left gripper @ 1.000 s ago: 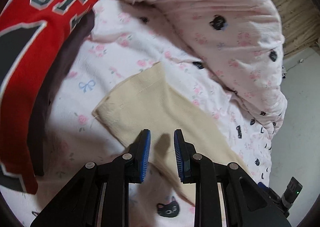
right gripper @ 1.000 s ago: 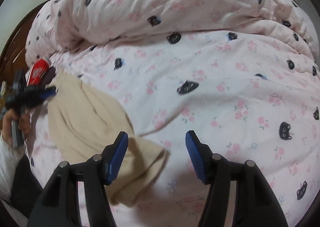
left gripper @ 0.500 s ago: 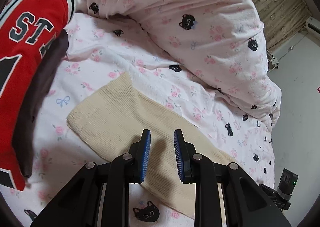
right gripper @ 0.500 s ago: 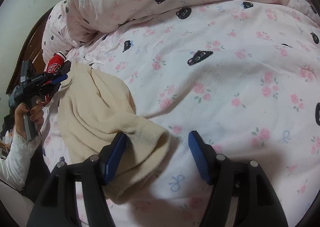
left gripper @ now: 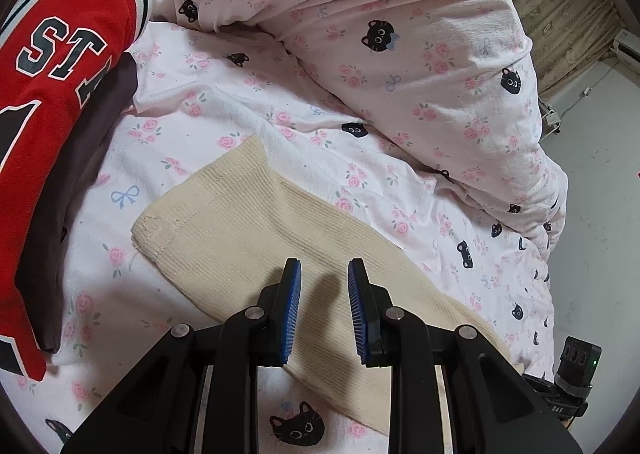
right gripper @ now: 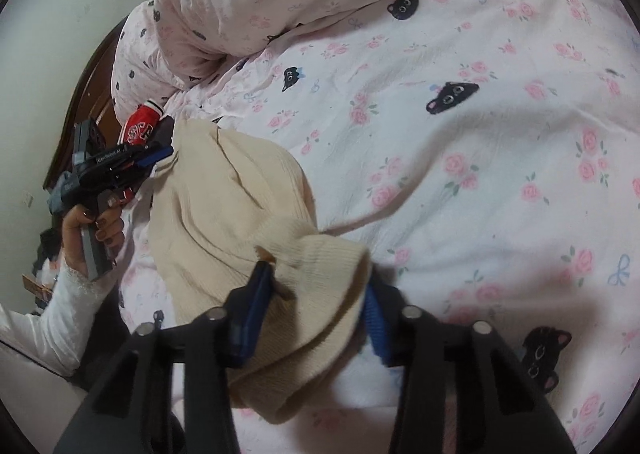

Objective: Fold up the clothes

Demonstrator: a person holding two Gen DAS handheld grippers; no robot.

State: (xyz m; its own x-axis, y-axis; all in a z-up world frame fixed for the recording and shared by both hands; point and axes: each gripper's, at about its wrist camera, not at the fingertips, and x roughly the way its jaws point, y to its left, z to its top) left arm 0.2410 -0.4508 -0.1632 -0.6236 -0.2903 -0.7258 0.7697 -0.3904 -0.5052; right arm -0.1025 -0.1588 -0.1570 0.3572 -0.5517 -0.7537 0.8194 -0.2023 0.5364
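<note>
A cream ribbed garment lies spread on the pink floral bed sheet. My left gripper hovers just above its middle, jaws a little apart with nothing between them. In the right wrist view the garment runs from the left gripper down to my right gripper. The garment's bunched thick end fills the gap between the right gripper's blue pads, and the jaws are pressed against it. A hand in a white sleeve holds the left gripper.
A red jersey with dark letters lies over a dark garment at the left. A heaped duvet with cat faces rises behind. A wooden headboard and a wall border the bed.
The right gripper moved forward onto the garment's bunched end and its jaws narrowed around it. The left gripper drew back and rose slightly over the cloth, its jaws unchanged.
</note>
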